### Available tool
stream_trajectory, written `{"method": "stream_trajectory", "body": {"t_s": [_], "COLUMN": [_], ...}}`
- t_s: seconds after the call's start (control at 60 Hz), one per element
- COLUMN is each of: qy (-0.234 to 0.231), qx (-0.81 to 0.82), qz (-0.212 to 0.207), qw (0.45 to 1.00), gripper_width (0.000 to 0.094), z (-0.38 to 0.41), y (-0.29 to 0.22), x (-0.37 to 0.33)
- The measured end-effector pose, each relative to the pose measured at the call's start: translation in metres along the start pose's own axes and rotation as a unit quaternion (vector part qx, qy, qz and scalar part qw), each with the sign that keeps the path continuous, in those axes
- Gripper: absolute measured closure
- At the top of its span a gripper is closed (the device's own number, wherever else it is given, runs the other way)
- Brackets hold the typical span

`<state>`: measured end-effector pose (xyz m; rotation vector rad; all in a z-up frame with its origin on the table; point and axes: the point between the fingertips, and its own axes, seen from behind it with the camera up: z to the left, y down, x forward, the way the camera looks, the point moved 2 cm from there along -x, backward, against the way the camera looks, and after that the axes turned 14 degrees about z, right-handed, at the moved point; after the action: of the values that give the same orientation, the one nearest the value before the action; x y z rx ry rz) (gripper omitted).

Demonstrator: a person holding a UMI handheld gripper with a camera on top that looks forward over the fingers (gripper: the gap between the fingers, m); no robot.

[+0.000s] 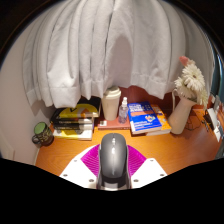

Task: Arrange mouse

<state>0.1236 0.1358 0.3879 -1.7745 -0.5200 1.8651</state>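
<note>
A grey computer mouse [113, 157] sits between the two fingers of my gripper [113, 165], its length pointing forward along them. The magenta pads [92, 158] press against both of its sides, so the gripper is shut on the mouse. The mouse is held above the wooden desk [180, 150], near its front part. The lower end of the mouse is hidden by the gripper's body.
Along the back of the desk, under a white curtain [100, 50], stand a stack of books with a yellow item [75, 120], a beige cup [111, 104], a small bottle [123, 109], a blue book [147, 119] and a vase with flowers [183, 100]. A green jar [41, 131] stands left.
</note>
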Motion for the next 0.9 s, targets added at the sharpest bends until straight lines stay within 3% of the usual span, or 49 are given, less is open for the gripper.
{"method": "stream_trajectory", "body": {"t_s": [0.15,0.2,0.367,0.55,0.7,0.733,0.833,0.85,0.9], "qy": [-0.002,-0.017,-0.018,-0.023,-0.022,-0.026,-0.041,-0.035,-0.02], "qx": [-0.022,-0.023,-0.04,-0.012,-0.021,-0.018,-0.022,-0.026,-0.045], "qz": [0.074,0.089,0.131,0.108,0.118,0.122,0.134,0.136,0.141], "qw": [0.997,0.996,0.99,0.994,0.993,0.992,0.99,0.99,0.989], "gripper_width": [0.063,0.0599,0.0599,0.0498,0.044,0.0397,0.0156,0.0083,0.0068], "z": [0.001,0.003,0.01,0.01,0.011,0.013,0.023,0.021,0.021], "y": [0.048,0.059,0.089,0.084,0.083,0.083,0.082,0.085,0.083], "x": [0.08,0.103,0.119,0.121,0.123,0.123,0.119,0.118,0.108]}}
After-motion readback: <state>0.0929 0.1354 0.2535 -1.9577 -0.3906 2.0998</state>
